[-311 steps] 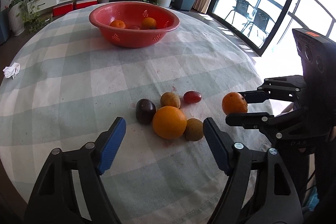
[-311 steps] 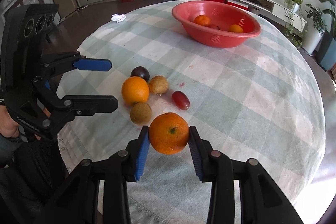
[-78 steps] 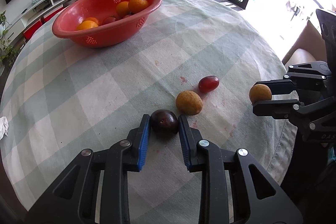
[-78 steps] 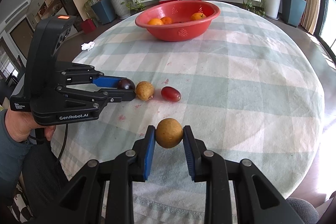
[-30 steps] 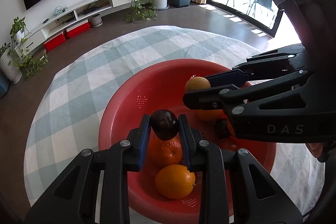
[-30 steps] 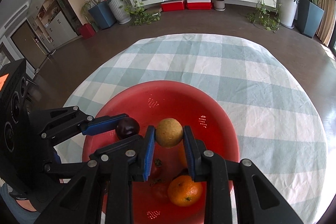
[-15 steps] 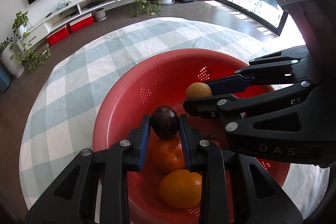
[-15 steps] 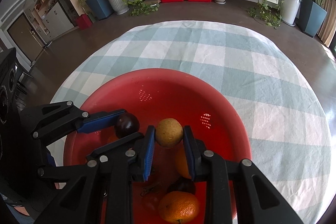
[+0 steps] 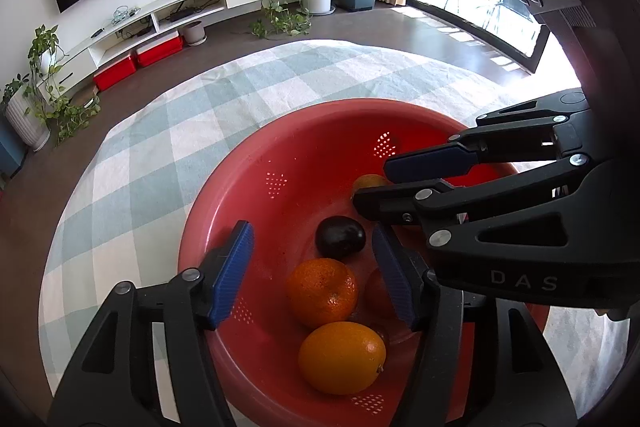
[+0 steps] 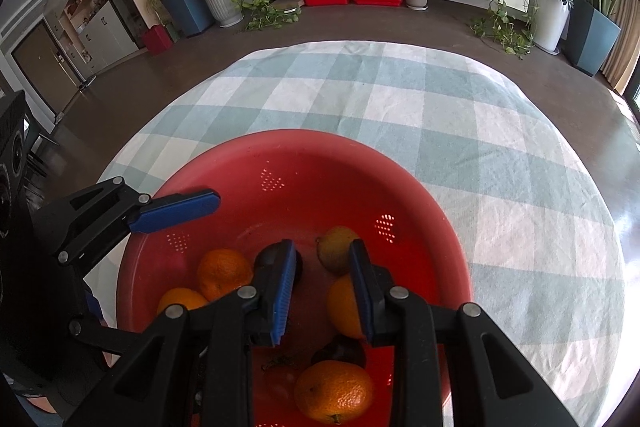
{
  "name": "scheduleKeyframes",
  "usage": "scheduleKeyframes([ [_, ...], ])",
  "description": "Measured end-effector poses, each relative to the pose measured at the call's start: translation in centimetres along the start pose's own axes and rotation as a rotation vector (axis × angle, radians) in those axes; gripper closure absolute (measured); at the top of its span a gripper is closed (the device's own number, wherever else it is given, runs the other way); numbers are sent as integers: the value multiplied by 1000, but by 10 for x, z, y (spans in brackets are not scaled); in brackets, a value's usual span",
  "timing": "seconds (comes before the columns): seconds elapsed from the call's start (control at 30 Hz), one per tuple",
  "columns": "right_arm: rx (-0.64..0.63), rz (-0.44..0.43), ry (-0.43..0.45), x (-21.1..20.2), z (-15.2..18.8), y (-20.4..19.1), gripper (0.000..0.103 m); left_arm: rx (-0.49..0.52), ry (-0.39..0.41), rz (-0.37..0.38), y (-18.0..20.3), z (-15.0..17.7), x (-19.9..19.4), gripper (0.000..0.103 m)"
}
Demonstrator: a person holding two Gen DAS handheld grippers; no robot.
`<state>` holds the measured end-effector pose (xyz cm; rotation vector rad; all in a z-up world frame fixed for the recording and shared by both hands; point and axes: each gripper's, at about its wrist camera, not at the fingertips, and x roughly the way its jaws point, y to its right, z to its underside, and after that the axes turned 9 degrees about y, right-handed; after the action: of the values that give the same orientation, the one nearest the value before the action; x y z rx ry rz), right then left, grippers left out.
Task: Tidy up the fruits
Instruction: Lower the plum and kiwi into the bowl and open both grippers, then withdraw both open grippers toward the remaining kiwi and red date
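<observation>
Left wrist view shows our left gripper (image 9: 312, 273) with its blue pads spread wide and nothing between them, above the round red plastic colander bowl (image 9: 240, 195) on the table with the green and white checked cloth (image 9: 160, 131). The dark purple plum (image 9: 340, 237) lies free on the bottom of the bowl, just beyond the two oranges (image 9: 322, 293) that sit nearer to us. Our right gripper (image 10: 322, 287) is also parted, moderately, and holds nothing; the small yellow-brown round fruit (image 10: 338, 253) rests in the bowl just ahead of its fingertips. We judge that both fruits are now delivered, so the step in hand is to leave the bowl cleanly. To do it well, we should lift both grippers straight up before we pull back, with the jaws kept apart, so that no pad catches a fruit or the rim. The two tools are close to each other over the bowl, so we should separate them sideways only after they are above the rim. Whether more fruit waits on the cloth, we cannot tell from here.
</observation>
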<state>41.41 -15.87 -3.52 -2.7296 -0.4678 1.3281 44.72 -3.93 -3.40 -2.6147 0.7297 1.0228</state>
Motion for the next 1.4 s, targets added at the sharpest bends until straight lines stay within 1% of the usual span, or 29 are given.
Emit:
scheduleKeyframes([
  [0.13, 7, 1, 7, -5, 0, 1, 72, 0, 16, -6, 2, -2, -7, 34],
  [0.2, 11, 2, 15, -10, 1, 3, 71, 4, 22, -11, 2, -4, -11, 33],
  [0.27, 15, 7, 25, -16, 1, 4, 70, 3, 30, -13, 3, -4, -16, 27],
  [0.4, 26, 6, 64, -36, 2, 6, 69, 5, 44, -17, 8, -4, -29, 26],
  [0.47, 27, 4, 90, -48, 3, 5, 65, 10, 52, -17, 11, -4, -37, 19],
  [0.53, 26, 1, 117, -61, 6, 4, 63, 19, 62, -20, 16, -3, -46, 18],
  [0.63, 12, -9, 150, -81, 15, -1, 57, 26, 74, -20, 23, 1, -59, 15],
  [0.7, 8, -9, 167, -92, 22, -3, 55, 23, 80, -25, 27, 4, -67, 15],
  [0.8, 11, -18, 186, -108, 35, -5, 55, 23, 86, -20, 34, 9, -79, 15],
  [0.9, 0, -27, 200, -124, 50, -10, 53, 33, 90, -21, 40, 16, -90, 12],
  [0.97, -11, -34, 208, -133, 62, -14, 47, 39, 96, -21, 45, 22, -99, 12],
  [1.03, -31, -38, 210, -141, 75, -19, 46, 44, 101, -20, 49, 30, -108, 12],
  [1.23, -64, -48, 198, -154, 118, -31, 43, 49, 110, -10, 62, 63, -139, 9],
  [1.4, -64, -46, 164, -154, 150, -36, 43, 25, 85, 21, 71, 97, -156, 9],
])
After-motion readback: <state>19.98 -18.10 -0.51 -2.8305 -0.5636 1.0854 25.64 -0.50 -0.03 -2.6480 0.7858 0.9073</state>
